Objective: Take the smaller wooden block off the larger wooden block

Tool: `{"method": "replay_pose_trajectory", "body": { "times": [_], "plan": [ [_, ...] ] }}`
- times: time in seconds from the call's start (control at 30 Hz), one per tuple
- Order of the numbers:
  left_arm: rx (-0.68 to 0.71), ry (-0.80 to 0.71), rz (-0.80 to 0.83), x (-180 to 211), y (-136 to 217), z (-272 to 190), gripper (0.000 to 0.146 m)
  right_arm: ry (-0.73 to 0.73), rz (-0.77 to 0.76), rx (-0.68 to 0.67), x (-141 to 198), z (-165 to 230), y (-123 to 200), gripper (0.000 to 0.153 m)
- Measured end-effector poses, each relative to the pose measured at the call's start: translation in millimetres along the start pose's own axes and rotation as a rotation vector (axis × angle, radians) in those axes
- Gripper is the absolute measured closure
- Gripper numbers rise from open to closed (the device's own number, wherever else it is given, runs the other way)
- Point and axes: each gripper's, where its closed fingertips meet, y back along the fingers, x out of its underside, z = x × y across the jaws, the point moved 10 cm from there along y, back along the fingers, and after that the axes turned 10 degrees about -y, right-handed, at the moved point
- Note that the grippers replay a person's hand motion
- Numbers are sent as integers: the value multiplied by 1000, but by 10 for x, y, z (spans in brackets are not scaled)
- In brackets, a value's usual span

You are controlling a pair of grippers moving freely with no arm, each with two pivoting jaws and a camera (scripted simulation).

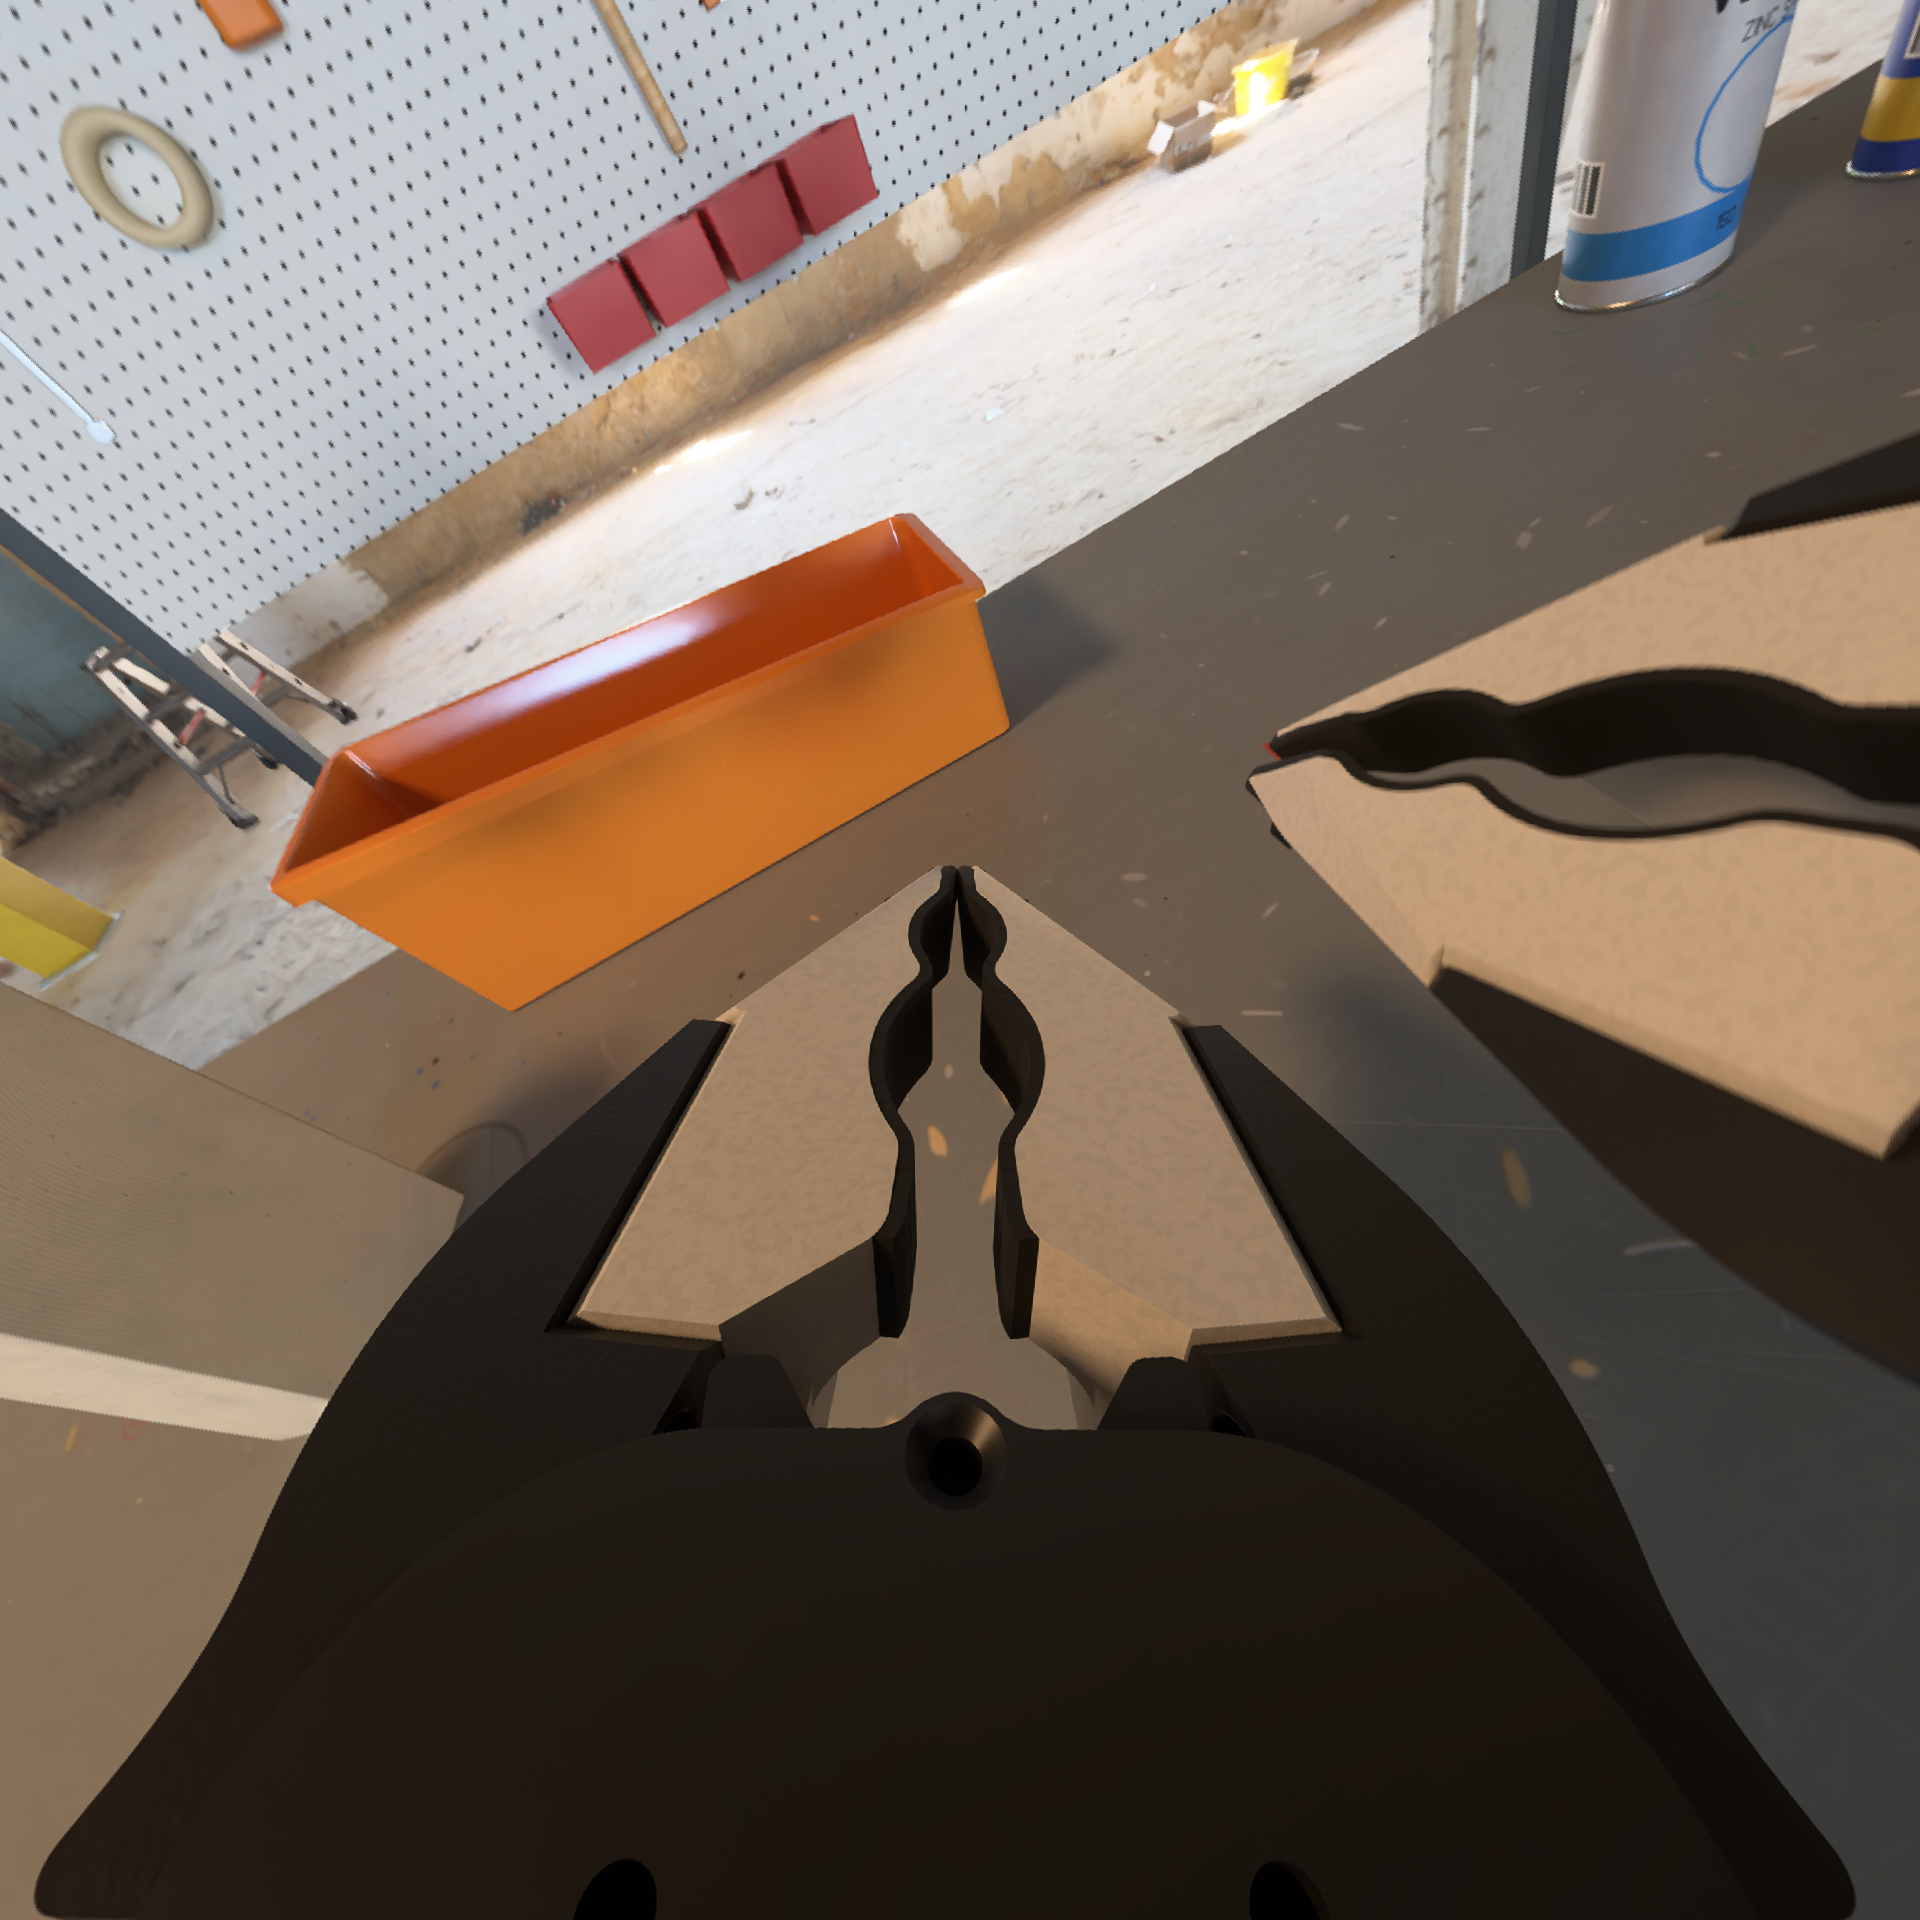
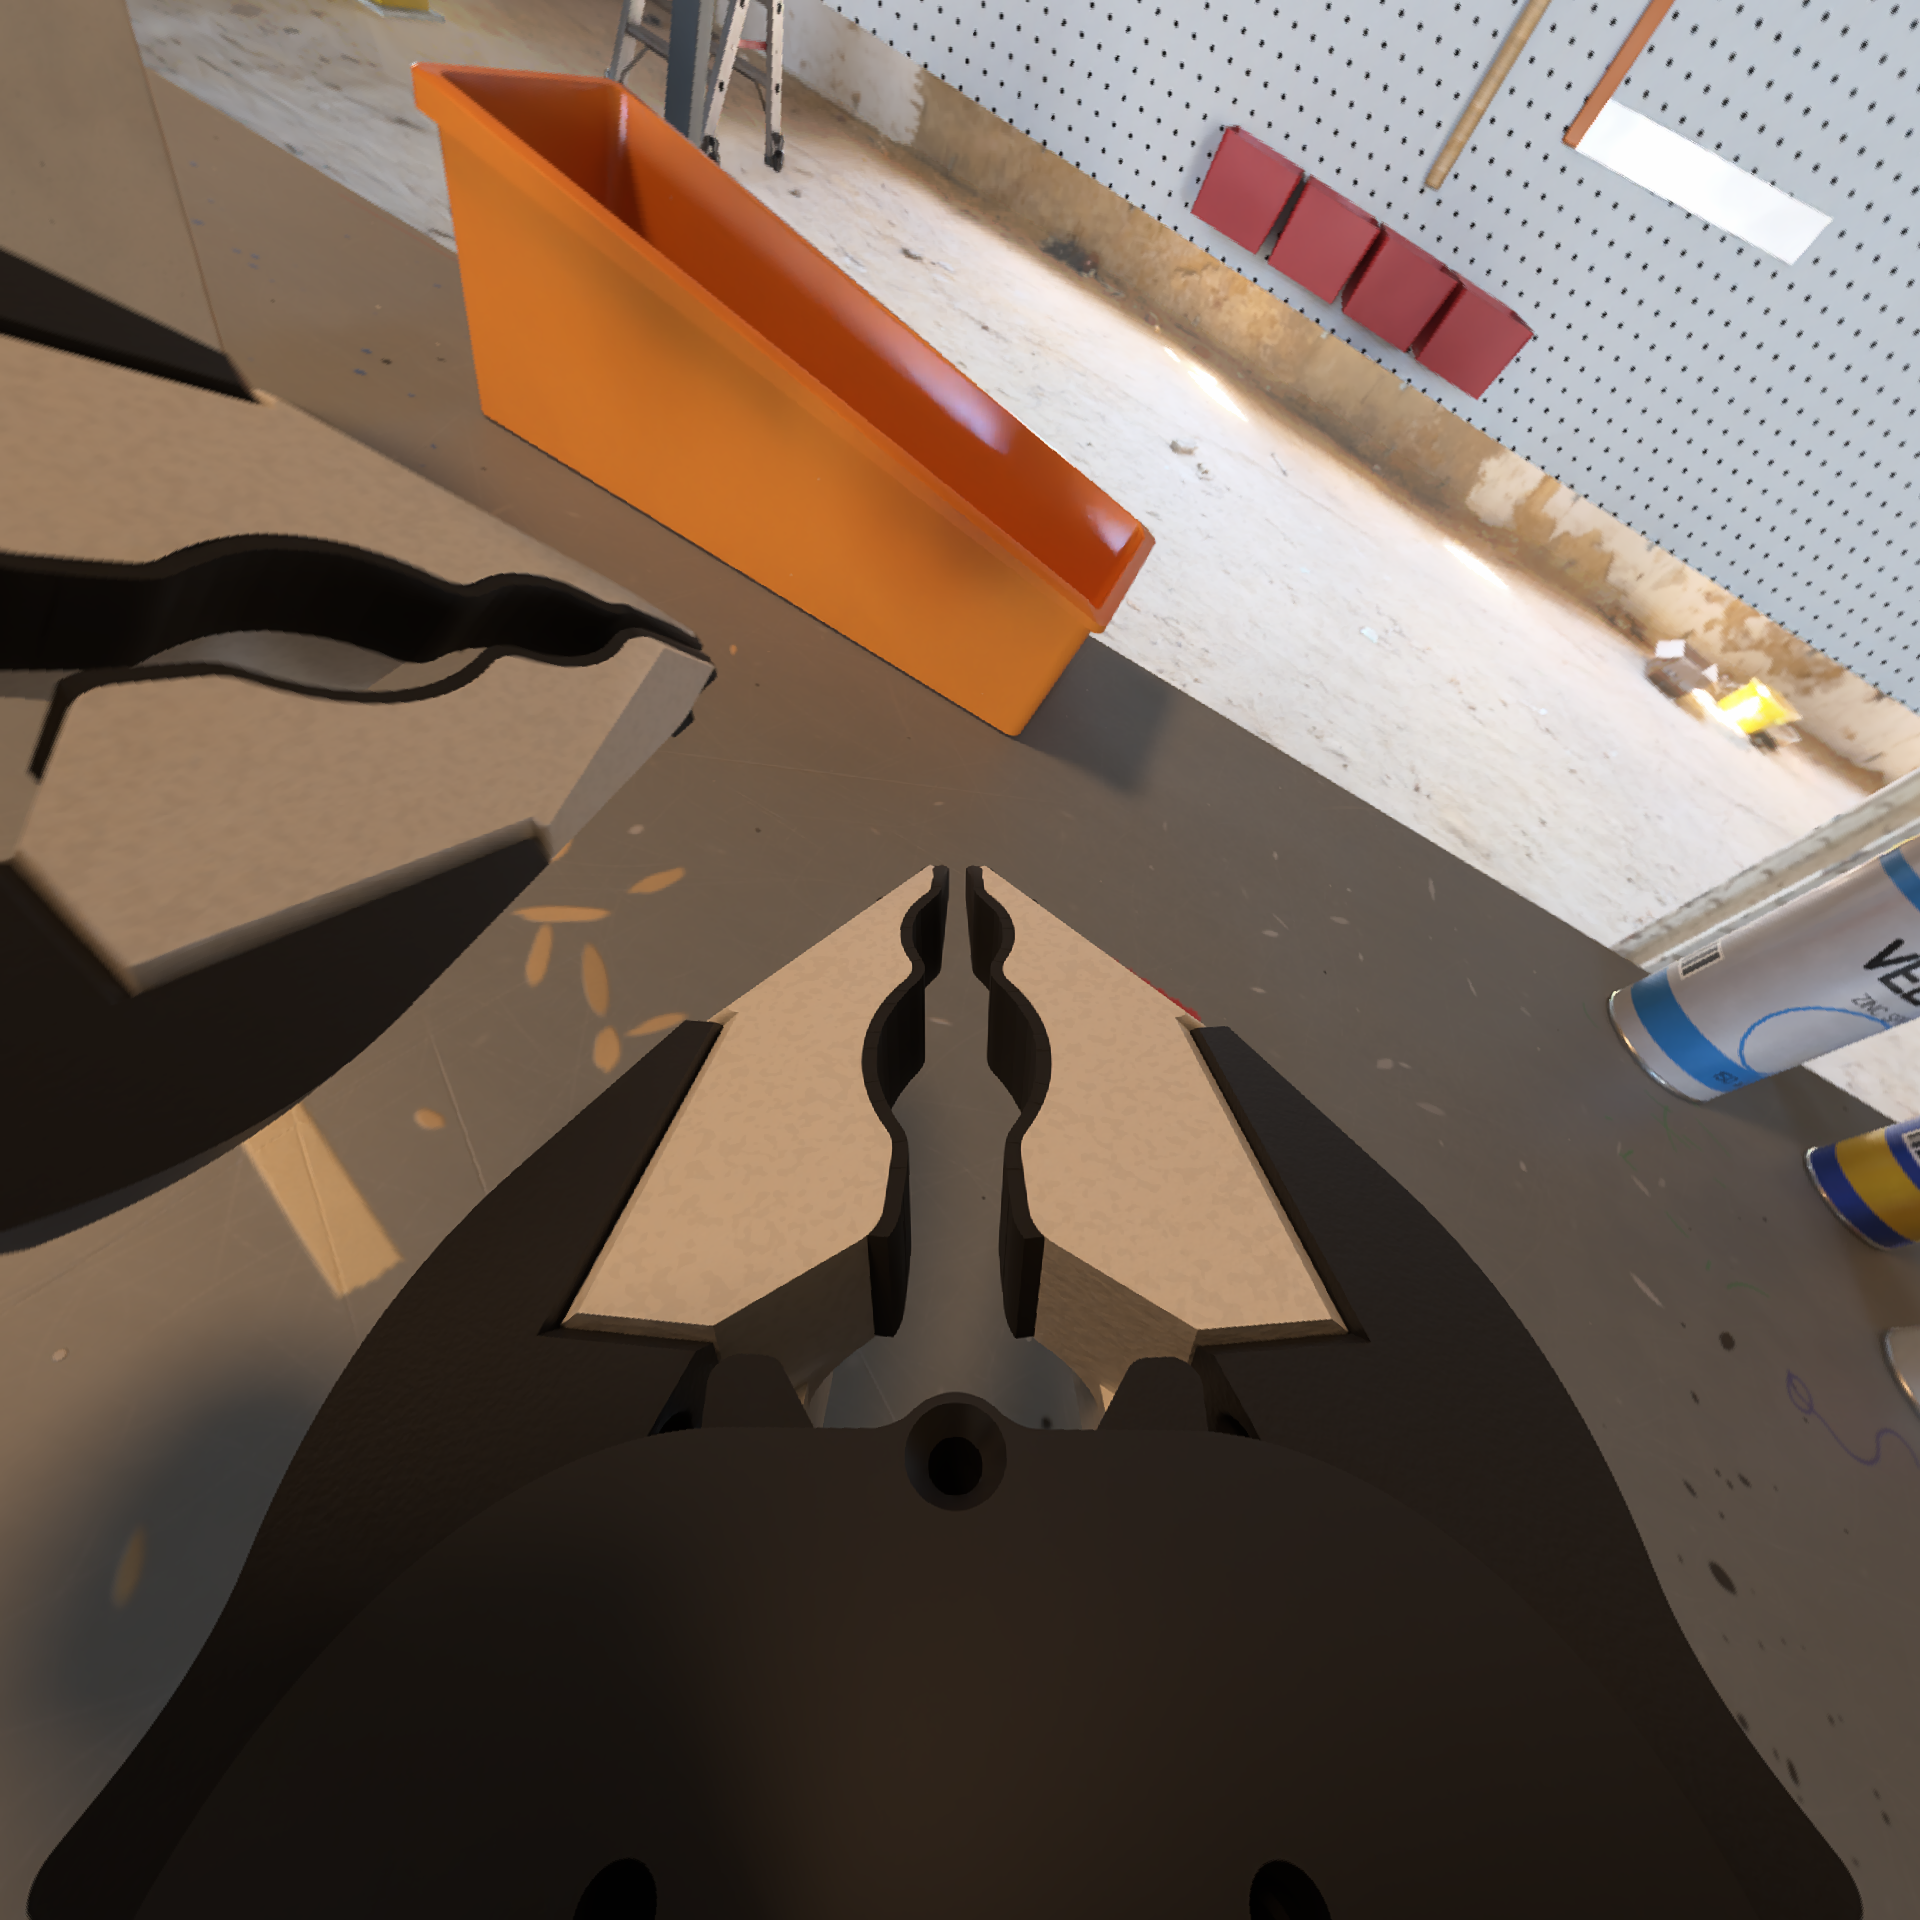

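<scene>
Left gripper [image 1: 960,873]: fingers pressed together at the tips, nothing between them, held above a dark grey bench [image 1: 1299,499]. Right gripper [image 2: 957,871]: fingers nearly closed, a thin slit between the tips, nothing gripped. Each gripper appears in the other's view, the right one at the right edge of the left wrist view [image 1: 1273,753] and the left one at the left edge of the right wrist view [image 2: 696,665], so the two sit side by side, near but apart. Beyond both tips an orange bin [image 1: 665,769] stands near the bench's far edge; what its inside shows is empty. A pegboard [image 1: 343,260] farther back carries four red boxes [image 1: 717,239], a pale ring [image 1: 137,177] and a wooden handle [image 1: 642,73]. A white and blue can [image 1: 1662,156] and a yellow and blue can [image 2: 1870,1184] stand on the bench to the right. A tan board [image 1: 156,1247] lies at the left. Neither wooden block can be made out in either view, so their place cannot be told.
</scene>
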Motion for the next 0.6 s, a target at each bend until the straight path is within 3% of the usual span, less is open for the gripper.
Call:
{"method": "replay_pose_trajectory", "body": {
  "times": [0.23,0.43,0.6],
  "plan": [
    [19,-20,-31,-2,4,37,146,8,-32,-24,-27,12,58,150],
    [167,83,-182,-138,258,387,136,-250,-264,-273,-314,-400,284,147],
    [126,207,-275,-78,447,892,135,-379,-369,-351,-384,-902,485,135]
  ]
}}
